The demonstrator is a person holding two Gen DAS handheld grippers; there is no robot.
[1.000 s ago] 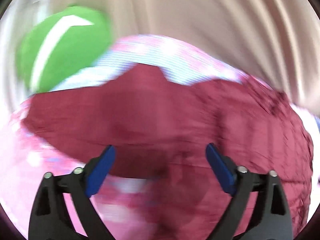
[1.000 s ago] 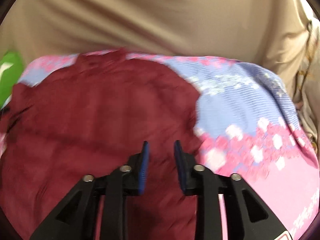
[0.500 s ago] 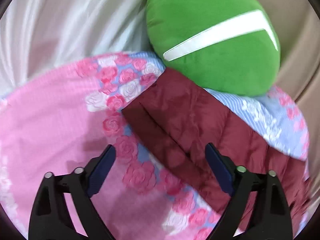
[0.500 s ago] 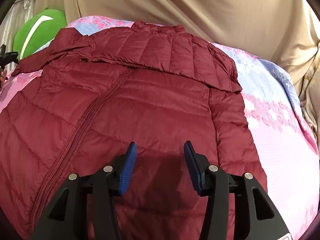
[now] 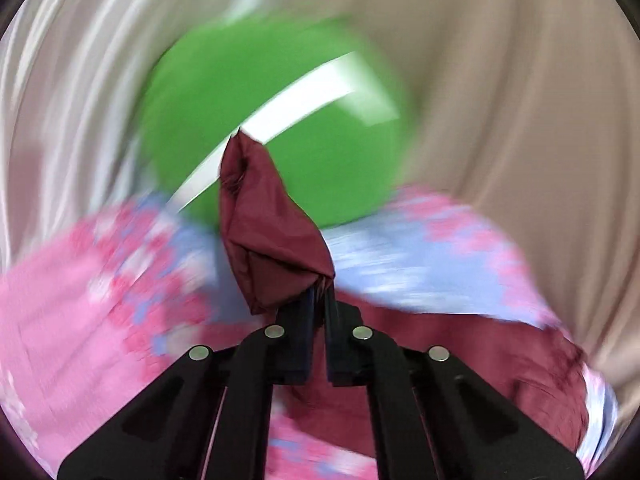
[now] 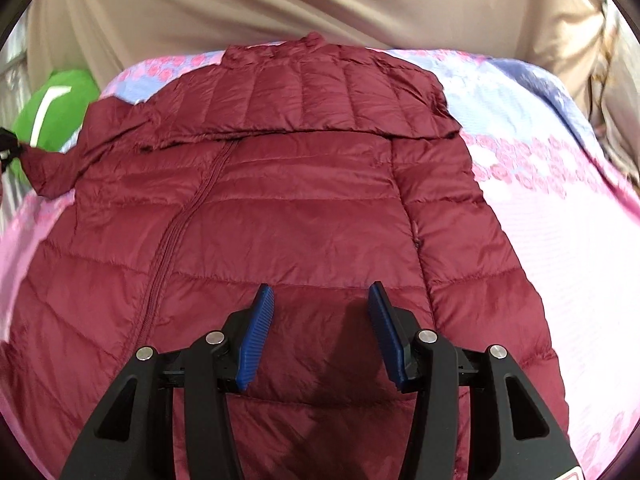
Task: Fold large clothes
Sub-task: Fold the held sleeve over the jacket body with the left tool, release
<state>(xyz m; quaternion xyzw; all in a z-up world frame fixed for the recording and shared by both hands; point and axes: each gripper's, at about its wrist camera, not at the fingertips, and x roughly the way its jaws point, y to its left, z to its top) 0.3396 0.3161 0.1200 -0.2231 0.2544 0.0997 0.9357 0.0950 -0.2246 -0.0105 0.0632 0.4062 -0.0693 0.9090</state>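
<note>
Pinching the quilted maroon jacket's (image 6: 280, 208) smooth cuff, the left claw (image 5: 319, 300) is clamped; the right claw (image 6: 322, 320) gapes.

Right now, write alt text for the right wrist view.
A maroon quilted puffer jacket lies spread front-up on a pink and blue floral bedspread, with the open right gripper hovering above its lower half. A green cushion sits far left, where the sleeve end is pulled outward.
</note>
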